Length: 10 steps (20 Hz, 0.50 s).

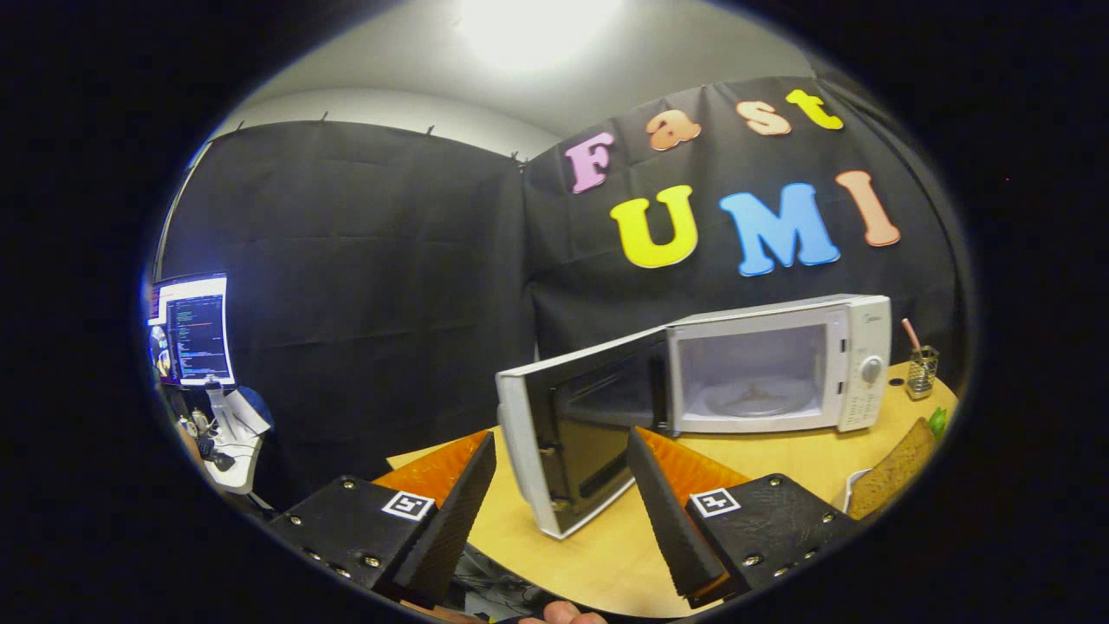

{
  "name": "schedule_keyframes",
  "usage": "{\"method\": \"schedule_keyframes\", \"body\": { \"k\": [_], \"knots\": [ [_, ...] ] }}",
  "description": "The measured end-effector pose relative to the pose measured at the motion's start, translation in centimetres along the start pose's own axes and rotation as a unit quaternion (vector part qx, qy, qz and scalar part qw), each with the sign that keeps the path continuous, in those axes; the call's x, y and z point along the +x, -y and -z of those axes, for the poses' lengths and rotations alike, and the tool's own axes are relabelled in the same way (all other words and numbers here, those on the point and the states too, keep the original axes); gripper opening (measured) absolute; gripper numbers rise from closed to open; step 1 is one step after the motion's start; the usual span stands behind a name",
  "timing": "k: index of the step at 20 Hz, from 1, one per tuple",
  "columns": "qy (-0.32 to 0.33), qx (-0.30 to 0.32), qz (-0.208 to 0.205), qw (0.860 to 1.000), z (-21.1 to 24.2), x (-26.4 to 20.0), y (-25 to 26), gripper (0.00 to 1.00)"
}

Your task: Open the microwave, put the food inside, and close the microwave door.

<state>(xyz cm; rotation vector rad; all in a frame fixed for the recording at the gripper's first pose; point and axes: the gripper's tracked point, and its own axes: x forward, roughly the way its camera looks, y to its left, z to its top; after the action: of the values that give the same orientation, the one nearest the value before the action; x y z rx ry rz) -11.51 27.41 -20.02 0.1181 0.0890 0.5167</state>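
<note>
Tool (561,503) spread wide, gripping nothing, fingers (450,520) held apart above the bench (598,555). Just ahead, between the fingers, the door (563,433) swung fully open toward the tool. Beyond, the microwave (780,364) standing on the bench, cavity bare, glass turntable (758,399) visible inside. Bread (892,468) on a plate at the right. Farther right, a holder (923,368) beside the microwave. Far left, a monitor (191,329).
</note>
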Motion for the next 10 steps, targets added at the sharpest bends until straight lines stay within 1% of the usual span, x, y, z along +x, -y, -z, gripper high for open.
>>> {"method": "schedule_keyframes", "body": {
  "k": [2,4,7,10],
  "knots": [
    [0.018,-0.012,0.063,0.998,-0.8,-1.8,4.8,0.92],
    [0.042,-0.026,0.129,0.99,-1.7,-3.9,9.4,0.92],
    [0.045,-0.036,0.221,0.974,-1.8,-7.5,16.0,0.92],
    [0.048,-0.015,0.3,0.953,-1.5,-11.0,22.3,0.92]
  ]
}}
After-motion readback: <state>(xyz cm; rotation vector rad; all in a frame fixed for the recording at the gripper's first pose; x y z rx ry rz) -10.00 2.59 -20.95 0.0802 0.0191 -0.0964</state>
